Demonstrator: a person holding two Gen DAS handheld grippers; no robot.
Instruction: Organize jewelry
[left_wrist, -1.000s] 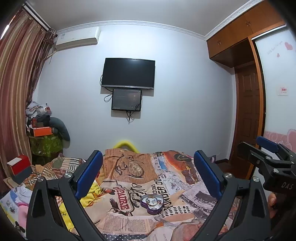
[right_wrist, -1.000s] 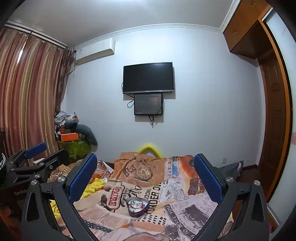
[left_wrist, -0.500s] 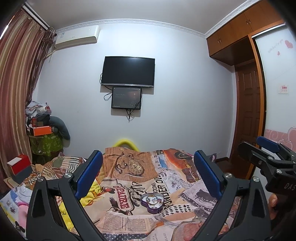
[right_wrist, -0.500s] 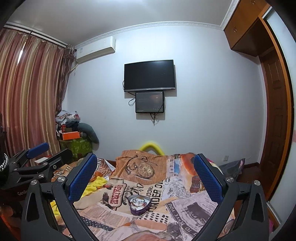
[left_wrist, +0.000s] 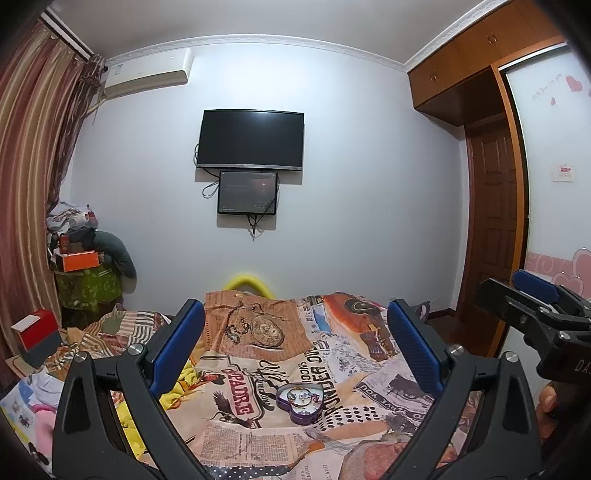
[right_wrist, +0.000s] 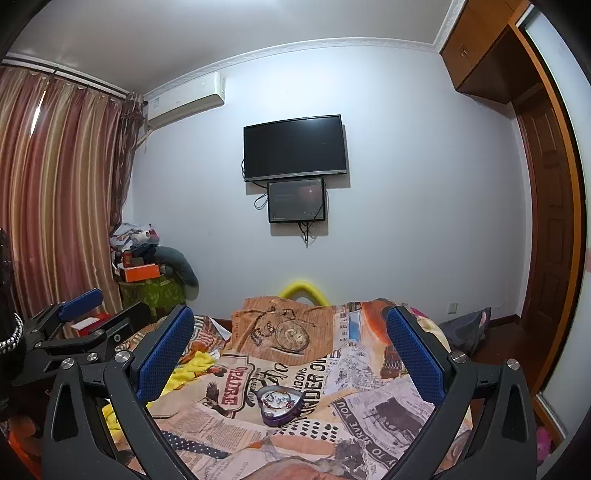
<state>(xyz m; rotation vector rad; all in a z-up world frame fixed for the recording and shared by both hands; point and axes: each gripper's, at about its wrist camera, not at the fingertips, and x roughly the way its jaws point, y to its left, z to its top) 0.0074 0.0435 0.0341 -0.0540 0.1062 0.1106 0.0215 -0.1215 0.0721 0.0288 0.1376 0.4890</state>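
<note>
A purple heart-shaped jewelry box (left_wrist: 301, 402) lies open on the patterned bedspread (left_wrist: 258, 435), with small jewelry pieces inside. It also shows in the right wrist view (right_wrist: 279, 405). My left gripper (left_wrist: 295, 347) is open and empty, held above and short of the box. My right gripper (right_wrist: 290, 347) is open and empty too, at a similar height above the box. The right gripper also shows at the right edge of the left wrist view (left_wrist: 535, 295), and the left gripper at the left edge of the right wrist view (right_wrist: 79, 306).
A television (left_wrist: 251, 140) and a smaller screen (left_wrist: 247, 192) hang on the far wall. A pile of boxes and clothes (left_wrist: 85, 269) stands by the curtains (left_wrist: 29, 184) at left. A wooden door (left_wrist: 493, 221) and wardrobe are at right.
Both views have tilted down a little and closed in slightly on the bed. The heart-shaped box sits a bit nearer in frame. Both grippers stay open.
</note>
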